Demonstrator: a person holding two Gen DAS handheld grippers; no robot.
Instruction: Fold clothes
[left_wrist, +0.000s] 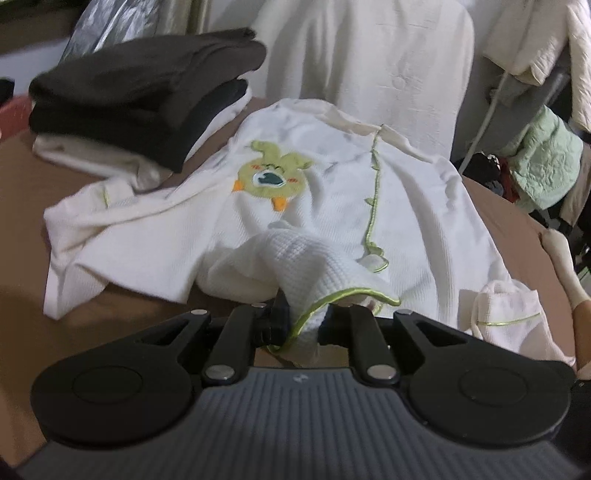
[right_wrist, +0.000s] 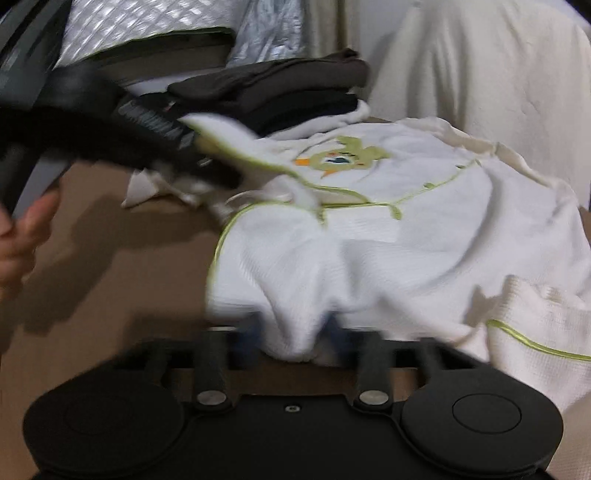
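Nearest me, my left gripper (left_wrist: 304, 319) is pinched closed on a green-piped edge of the white waffle-knit baby garment (left_wrist: 332, 192), a bunch of cloth pulled up between its fingers. My right gripper (right_wrist: 291, 343) is also clamped on a fold of the same garment's near hem, though that view is blurred and I can't see exactly how much cloth it has.

Beyond both, the garment lies rumpled on the brown table (left_wrist: 122, 302), its front up, with the green cartoon appliqué (left_wrist: 271, 175) and the green vine trim (left_wrist: 373, 192) showing. One sleeve is splayed toward my left and the body is creased, so I judge this piece is barely started: no clean fold yet.

Further back, a stack of folded dark clothes (left_wrist: 147, 96) sits on a pale folded item, so some work looks done.
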